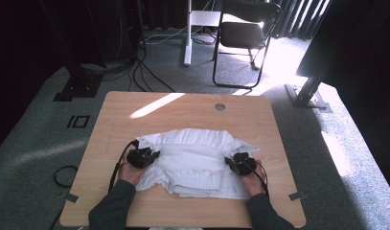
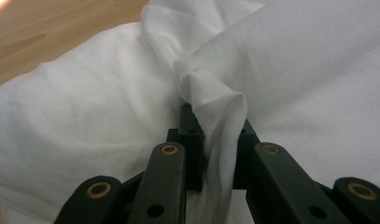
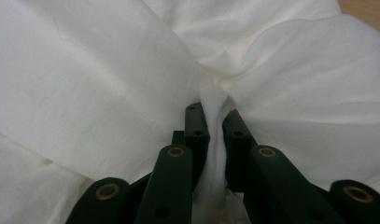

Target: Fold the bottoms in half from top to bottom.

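left claw (image 2: 214, 140) clamped on a thin pinch of white cloth (image 1: 192, 160) | right claw (image 3: 214, 135) likewise | cloth bunched mid-desk (image 1: 135, 103) | risk: thin pinches may slip, dropping an edge; uneven hands would skew the fold

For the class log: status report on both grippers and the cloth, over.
Left gripper shut on white crumpled cloth garment. Right gripper shut on it too. Garment bunched on wooden table. Nothing in the way.

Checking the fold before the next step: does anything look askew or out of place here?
Nothing damaged or spilled. The white cloth lies bunched and uneven on the table, each side pinched by the left gripper and right gripper.
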`<state>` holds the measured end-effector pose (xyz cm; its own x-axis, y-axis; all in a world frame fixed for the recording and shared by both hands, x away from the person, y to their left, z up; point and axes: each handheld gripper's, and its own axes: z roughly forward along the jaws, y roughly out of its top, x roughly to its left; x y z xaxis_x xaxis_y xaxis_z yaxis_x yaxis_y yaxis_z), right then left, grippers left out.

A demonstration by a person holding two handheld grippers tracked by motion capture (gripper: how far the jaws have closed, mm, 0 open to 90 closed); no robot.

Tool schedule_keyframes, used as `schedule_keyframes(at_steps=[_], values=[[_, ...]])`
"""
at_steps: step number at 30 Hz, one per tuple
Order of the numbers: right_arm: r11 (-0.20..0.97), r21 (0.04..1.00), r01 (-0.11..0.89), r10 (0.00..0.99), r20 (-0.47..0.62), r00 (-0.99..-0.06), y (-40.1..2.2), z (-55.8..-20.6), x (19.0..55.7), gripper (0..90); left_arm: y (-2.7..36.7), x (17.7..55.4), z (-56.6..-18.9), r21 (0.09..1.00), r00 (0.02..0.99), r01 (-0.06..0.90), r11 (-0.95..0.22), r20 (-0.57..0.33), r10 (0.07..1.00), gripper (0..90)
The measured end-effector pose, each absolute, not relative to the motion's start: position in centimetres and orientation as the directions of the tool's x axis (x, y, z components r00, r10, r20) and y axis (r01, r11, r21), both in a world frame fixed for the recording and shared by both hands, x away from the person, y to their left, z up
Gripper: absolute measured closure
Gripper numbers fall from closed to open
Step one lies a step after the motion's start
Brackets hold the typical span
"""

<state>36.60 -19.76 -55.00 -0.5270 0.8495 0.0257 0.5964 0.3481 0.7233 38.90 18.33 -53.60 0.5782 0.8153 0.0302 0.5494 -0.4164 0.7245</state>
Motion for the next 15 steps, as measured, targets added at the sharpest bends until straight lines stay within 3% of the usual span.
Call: schedule_keyframes(at_steps=[6, 10, 15], values=[[0.305, 0.726, 0.617, 0.879, 0.035, -0.476, -18.9, -55.0, 39.5, 84.0, 17.7, 41.6, -53.7, 0.729, 0.506, 0.593, -0.341, -0.007, 0.863, 82.1], [0.308, 0.701, 0.643, 0.88, 0.046, -0.472, -18.7, -54.3, 40.2, 84.0, 17.8, 41.6, -52.3, 0.744, 0.491, 0.587, -0.319, -0.015, 0.871, 82.7], [0.29, 0.805, 0.518, 0.886, -0.021, -0.464, -19.4, -49.4, 39.0, 84.1, 19.2, 39.7, -47.3, 0.856, 0.526, 0.475, -0.201, -0.093, 0.846, 83.3]])
